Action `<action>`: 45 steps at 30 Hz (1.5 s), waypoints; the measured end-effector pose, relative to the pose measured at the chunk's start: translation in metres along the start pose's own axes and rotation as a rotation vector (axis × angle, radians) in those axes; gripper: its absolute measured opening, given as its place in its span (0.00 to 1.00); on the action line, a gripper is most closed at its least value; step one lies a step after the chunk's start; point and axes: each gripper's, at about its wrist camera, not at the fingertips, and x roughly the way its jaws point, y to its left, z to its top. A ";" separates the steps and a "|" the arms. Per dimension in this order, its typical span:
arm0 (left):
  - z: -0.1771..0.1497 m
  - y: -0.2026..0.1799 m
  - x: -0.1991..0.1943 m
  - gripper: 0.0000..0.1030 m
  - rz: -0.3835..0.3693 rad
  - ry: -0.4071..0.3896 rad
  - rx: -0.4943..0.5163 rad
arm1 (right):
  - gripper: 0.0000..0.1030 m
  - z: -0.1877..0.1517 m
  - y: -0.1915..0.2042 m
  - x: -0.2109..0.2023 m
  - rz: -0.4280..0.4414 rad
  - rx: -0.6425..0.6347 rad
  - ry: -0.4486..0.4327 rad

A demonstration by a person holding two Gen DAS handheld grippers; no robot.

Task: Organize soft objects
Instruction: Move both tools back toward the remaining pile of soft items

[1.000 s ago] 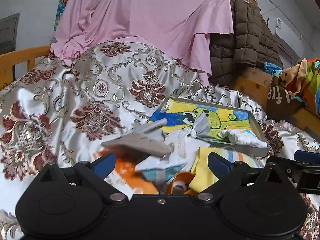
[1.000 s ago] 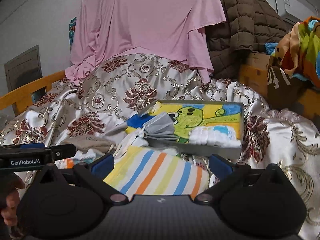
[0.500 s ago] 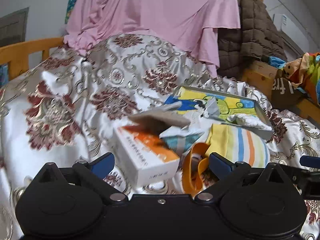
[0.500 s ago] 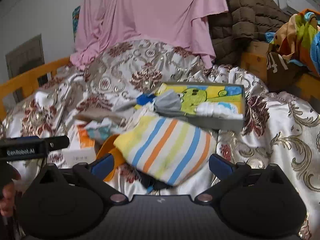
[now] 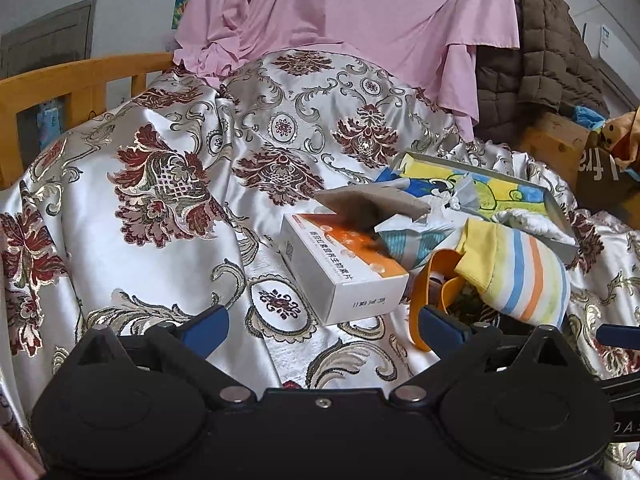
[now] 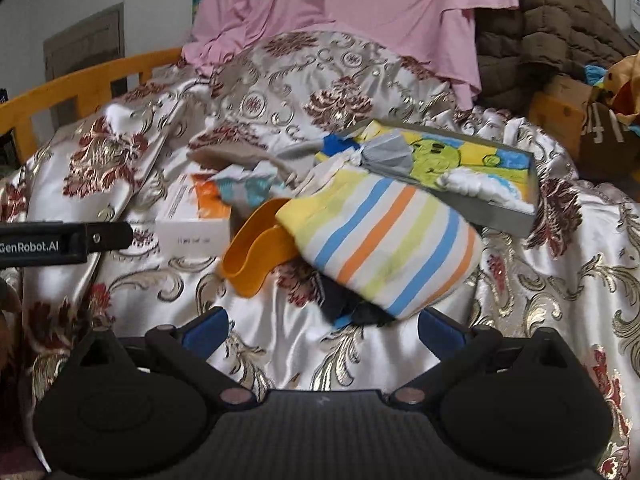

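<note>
A pile of soft things lies on the satin bedspread [image 5: 168, 216]. On top is a striped yellow, blue and orange cloth [image 6: 384, 248] [image 5: 520, 268]. Beside it are an orange band [image 6: 256, 252] [image 5: 432, 280], a teal-and-white cloth [image 5: 412, 240] and a tan folded cloth [image 5: 372, 200]. A white-and-orange box [image 5: 340, 264] [image 6: 192, 220] lies at the pile's left. A grey tray with a cartoon print [image 6: 496, 168] [image 5: 552, 208] holds a grey cloth [image 6: 384, 156] and a white one [image 6: 484, 188]. My left gripper [image 5: 320, 324] and right gripper [image 6: 320, 328] are both open, in front of the pile, holding nothing.
A pink sheet [image 5: 360, 12] and a brown quilt [image 5: 532, 60] hang at the back. A wooden bed rail [image 5: 80, 80] runs along the left. Cardboard boxes and colourful fabric [image 6: 608, 112] sit at the right. The left gripper's body [image 6: 60, 240] shows in the right wrist view.
Both grippers have pulled back from the pile, so the box, orange band and striped cloth now show in full. Both stayed open.
</note>
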 end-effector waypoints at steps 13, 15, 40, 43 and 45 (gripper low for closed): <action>-0.008 -0.005 0.000 0.98 0.078 0.050 0.064 | 1.00 -0.004 0.009 0.010 0.057 -0.054 0.055; -0.009 -0.004 0.001 0.98 0.095 0.061 0.068 | 1.00 -0.004 0.011 0.010 0.065 -0.062 0.057; -0.013 -0.021 0.011 0.98 0.021 0.106 0.161 | 1.00 0.005 -0.002 0.012 -0.057 -0.146 0.060; -0.013 -0.029 0.019 0.98 -0.038 0.105 0.190 | 1.00 0.012 -0.010 0.011 -0.090 -0.180 0.013; -0.013 -0.037 0.025 0.98 -0.073 0.097 0.220 | 1.00 0.018 -0.013 0.013 -0.114 -0.207 -0.018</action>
